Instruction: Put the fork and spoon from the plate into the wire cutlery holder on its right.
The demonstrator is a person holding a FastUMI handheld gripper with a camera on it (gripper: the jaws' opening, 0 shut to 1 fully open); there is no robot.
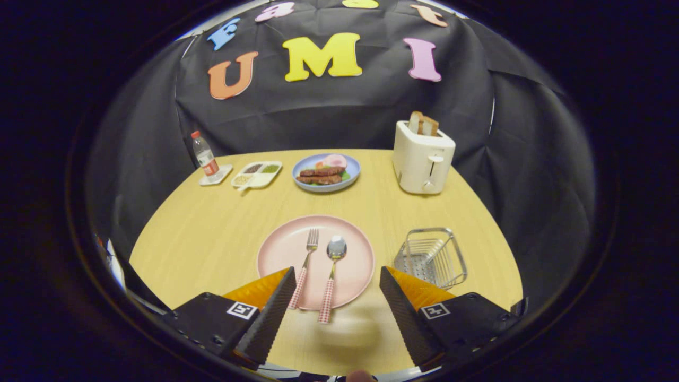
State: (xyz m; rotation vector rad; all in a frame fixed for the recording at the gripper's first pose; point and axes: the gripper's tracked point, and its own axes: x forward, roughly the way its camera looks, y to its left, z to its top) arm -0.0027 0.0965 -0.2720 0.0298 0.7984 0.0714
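Note:
A pink plate point(286, 254) lies on the wooden table just ahead of my fingers. On it rest a fork point(307, 254) and a spoon point(334, 260), side by side, both with red-and-white checked handles pointing toward me. The spoon's handle overhangs the plate's near rim. My gripper point(337, 278) is open, hovering above the near edge of the plate, with both handles lying in the gap between the fingers and nothing touched. To the right of the plate stands the wire cutlery holder point(431, 257), empty as far as I can tell.
Beyond the plate sit a blue plate of sausages point(325, 172), a white divided dish point(257, 174), a water bottle point(205, 156) on a coaster, and a white toaster point(423, 156) with toast behind the holder.

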